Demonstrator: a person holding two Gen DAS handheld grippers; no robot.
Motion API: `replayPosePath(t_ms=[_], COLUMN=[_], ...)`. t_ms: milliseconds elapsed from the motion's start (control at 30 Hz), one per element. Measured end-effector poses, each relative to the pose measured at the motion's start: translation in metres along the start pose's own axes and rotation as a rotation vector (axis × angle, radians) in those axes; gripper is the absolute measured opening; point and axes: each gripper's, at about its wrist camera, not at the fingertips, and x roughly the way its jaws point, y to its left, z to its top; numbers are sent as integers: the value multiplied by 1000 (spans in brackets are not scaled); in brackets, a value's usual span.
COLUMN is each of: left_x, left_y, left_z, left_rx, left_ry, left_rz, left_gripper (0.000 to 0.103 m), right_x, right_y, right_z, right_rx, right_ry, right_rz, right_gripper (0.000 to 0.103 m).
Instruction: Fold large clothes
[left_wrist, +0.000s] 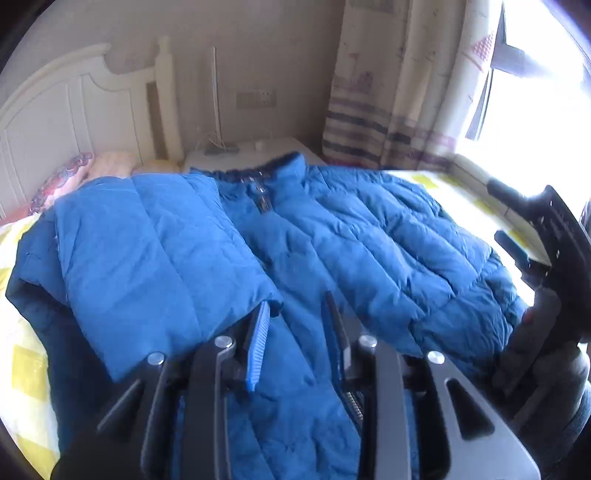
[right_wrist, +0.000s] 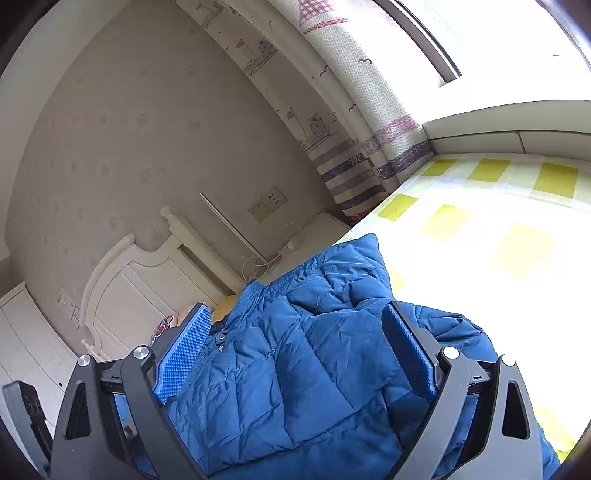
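Left gripper (left_wrist: 295, 314): jaws partly apart, nothing between the pads, hovering over the jacket (left_wrist: 332, 236) near its hem. Blue ribbed pad (left_wrist: 258, 343) sits at the edge of the folded-over sleeve (left_wrist: 147, 266), which lies at 10 o'clock from the gripper; whether it touches is unclear.

Right gripper (right_wrist: 295, 343): jaws wide apart, empty, the jacket's quilted body below and between them. It also shows at 3 o'clock in the left wrist view, dark and blurred.

Jacket: blue puffer, spread front-up on the bed (right_wrist: 480, 229), collar (left_wrist: 258, 171) at 12 o'clock, zipper shut. Bedsheet is yellow-white check.

Beyond the collar: nightstand (left_wrist: 251, 151) at 12 o'clock, white headboard (left_wrist: 74, 110) at 10, patterned pillow (left_wrist: 66, 177) below it. Striped curtain (left_wrist: 369, 110) at 1 o'clock, bright window (left_wrist: 535, 92) at 2.
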Motion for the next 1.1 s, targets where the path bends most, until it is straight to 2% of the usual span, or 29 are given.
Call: replayPosePath(t_ms=[33, 100, 133, 167, 267, 333, 400, 467, 567, 700, 733, 800, 867, 967, 1100], left_x=[6, -8, -22, -41, -103, -126, -126, -121, -101, -72, -67, -57, -57, -62, -64], left_y=[-5, -2, 7, 19, 76, 121, 158, 179, 180, 162, 164, 176, 186, 190, 191], left_z=[-11, -29, -32, -35, -53, -69, -81, -91, -94, -82, -82, -87, -94, -99, -102], left_rx=[23, 34, 5, -46, -278, -489, -660, -734, -716, -591, -602, -657, -709, -721, -727], left_ry=[22, -24, -66, -118, -284, -331, -284, -244, -192, -102, -69, -19, -22, -38, -45], left_rz=[18, 71, 74, 71, 96, 161, 252, 300, 294, 340, 361, 335, 302, 288, 276], left_gripper=[31, 40, 54, 67, 90, 91, 88, 69, 65, 65, 66, 68, 73, 73, 74], right_x=[0, 1, 2, 3, 3, 4, 5, 6, 12, 21, 21, 21, 19, 9, 3], right_y=[-1, 4, 8, 12, 24, 31, 38, 47, 55, 61, 64, 79, 104, 148, 182], right_z=[0, -1, -2, -3, -12, -16, -20, -25, -30, -35, -38, -47, -64, -106, -168], right_rx=[-2, -34, -59, -86, -158, -197, -240, -286, -334, -362, -384, -467, -623, -932, -1282], right_ry=[6, 15, 16, 18, 34, 41, 51, 62, 99, 152, 157, 182, 211, 258, 309], right_rz=[0, 2, 3, 4, 1, 1, -2, -7, -8, -14, -17, 10, 43, 127, 158], right_gripper=[91, 91, 91, 91, 91, 91, 91, 91, 91, 91, 91, 91, 91, 91, 87])
